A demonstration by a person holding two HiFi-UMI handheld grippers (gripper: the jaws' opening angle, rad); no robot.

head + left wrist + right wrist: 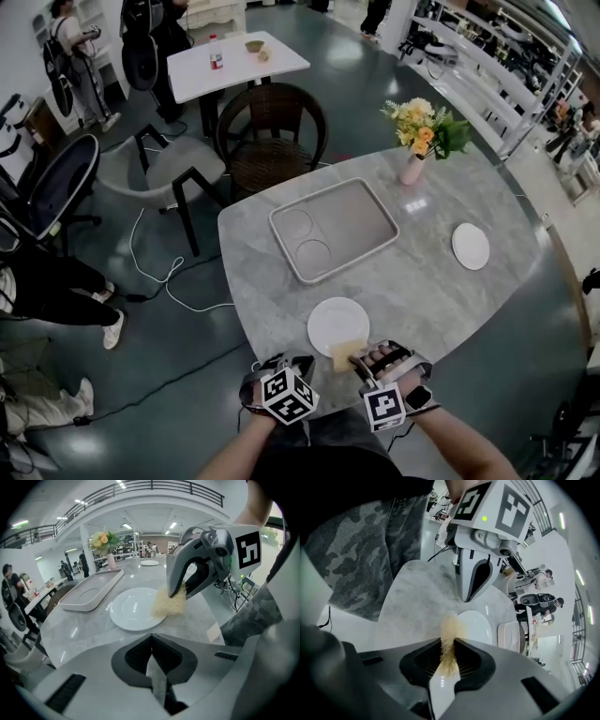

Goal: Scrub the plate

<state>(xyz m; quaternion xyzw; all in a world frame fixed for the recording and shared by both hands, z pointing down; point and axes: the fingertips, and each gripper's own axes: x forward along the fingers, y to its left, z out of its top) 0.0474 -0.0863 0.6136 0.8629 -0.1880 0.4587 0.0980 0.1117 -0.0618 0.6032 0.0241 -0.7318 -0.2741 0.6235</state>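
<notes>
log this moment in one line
right tool: shut on yellow fibrous scrub pad | pad: at round white plate rim | left tool: shut, empty

Head view looks down; gripper views share the plate (135,609).

Grey marble table (427,286), wicker chair (269,161), teal floor (361,98)
</notes>
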